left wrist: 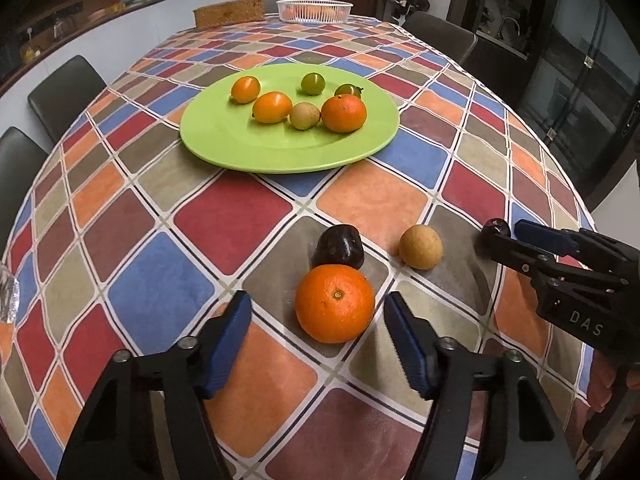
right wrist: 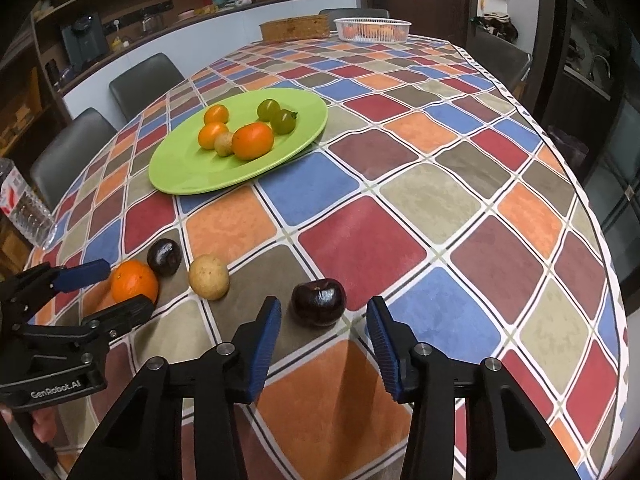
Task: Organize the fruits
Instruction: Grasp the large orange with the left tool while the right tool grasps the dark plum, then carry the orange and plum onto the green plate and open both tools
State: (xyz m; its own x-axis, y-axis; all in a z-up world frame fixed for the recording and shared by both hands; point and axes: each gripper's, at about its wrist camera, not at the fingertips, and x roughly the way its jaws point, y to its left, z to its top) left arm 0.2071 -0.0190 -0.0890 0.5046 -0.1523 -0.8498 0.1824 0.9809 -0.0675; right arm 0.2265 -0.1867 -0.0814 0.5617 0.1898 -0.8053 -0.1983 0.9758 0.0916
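Four fruits lie loose on the checked surface [left wrist: 248, 216], near its front edge, while six more already sit on the green plate [left wrist: 224, 148] farther back. Going left to right in the right wrist view: the orange [right wrist: 134, 282], a dark plum [right wrist: 164, 257] just behind it, a tan round fruit [right wrist: 209, 277] a little apart, and a second dark plum [right wrist: 318, 302] well to the right.

Likely trouble starts with the orange. It touches or nearly touches the plum behind it, so a push forward by the left gripper [left wrist: 318, 320] could knock that plum and send it rolling across the smooth cloth, perhaps toward the tan fruit. All four are round, so an off-centre squeeze could squirt any of them sideways, and the surface edge is close on the near side. Both grippers work close together here, and the right one's fingers reach near the tan fruit in the left wrist view, so a clash of arms is also possible.

Left jaws stand spread wide, wider than the orange, which sits between the blue pads [left wrist: 230, 340] but touches neither, as far as I can tell. Nothing is held. Right gripper [right wrist: 324, 340] jaws are likewise spread, with the second plum lying just ahead, between the tips and free of both. It holds nothing either.
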